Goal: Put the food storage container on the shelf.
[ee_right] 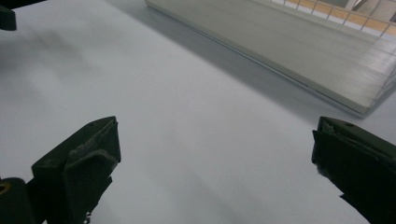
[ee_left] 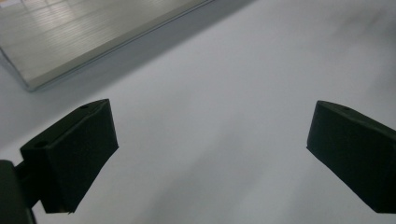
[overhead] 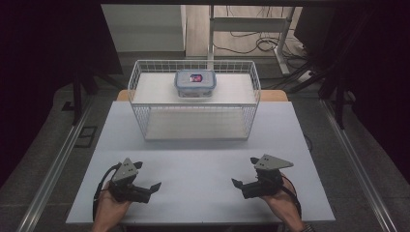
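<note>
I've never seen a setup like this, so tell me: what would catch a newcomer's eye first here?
Probably the white wire rack at the far side of the pale table, with a clear lidded food box on its upper shelf. Next, the two black hand-held tools near the table's front edge: the left claw and the right claw, both open and holding nothing.
</note>
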The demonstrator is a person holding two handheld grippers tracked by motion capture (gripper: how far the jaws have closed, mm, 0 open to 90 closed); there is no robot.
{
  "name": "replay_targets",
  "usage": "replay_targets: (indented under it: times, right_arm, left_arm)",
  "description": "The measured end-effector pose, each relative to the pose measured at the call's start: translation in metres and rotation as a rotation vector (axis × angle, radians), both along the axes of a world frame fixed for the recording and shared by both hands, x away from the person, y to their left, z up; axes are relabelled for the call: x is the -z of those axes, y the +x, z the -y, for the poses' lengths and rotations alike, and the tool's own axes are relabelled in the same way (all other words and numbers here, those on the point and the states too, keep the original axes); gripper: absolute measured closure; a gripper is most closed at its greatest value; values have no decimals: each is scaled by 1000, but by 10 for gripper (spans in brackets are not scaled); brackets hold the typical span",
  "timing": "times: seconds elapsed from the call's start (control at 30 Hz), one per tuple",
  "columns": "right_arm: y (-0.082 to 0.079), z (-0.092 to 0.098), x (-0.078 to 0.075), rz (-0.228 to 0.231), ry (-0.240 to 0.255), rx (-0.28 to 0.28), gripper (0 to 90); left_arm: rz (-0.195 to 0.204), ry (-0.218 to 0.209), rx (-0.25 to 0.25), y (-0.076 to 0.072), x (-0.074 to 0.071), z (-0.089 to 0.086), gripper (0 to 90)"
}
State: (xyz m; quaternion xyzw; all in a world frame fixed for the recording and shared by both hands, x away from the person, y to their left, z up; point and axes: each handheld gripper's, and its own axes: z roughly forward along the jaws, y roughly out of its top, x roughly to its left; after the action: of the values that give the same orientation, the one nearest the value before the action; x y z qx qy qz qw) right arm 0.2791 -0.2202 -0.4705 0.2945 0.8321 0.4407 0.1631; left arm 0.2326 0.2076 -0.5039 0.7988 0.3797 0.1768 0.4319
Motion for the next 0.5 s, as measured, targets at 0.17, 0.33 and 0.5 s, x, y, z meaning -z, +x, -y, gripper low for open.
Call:
replay_targets:
  times: [0.17,0.33,0.5]
  right_arm:
    - [-3,8,4,1,-15,21,7]
    - [-5,16,7,-1,-19,42,7]
    - [-8,21,13,-9,-37,57,7]
  left_arm:
    - [0,-2,-26,-5,3,-10,13]
    - [-4,-9,-46,-10,7,-19,11]
    - [-11,1,-51,-15,12,-24,5]
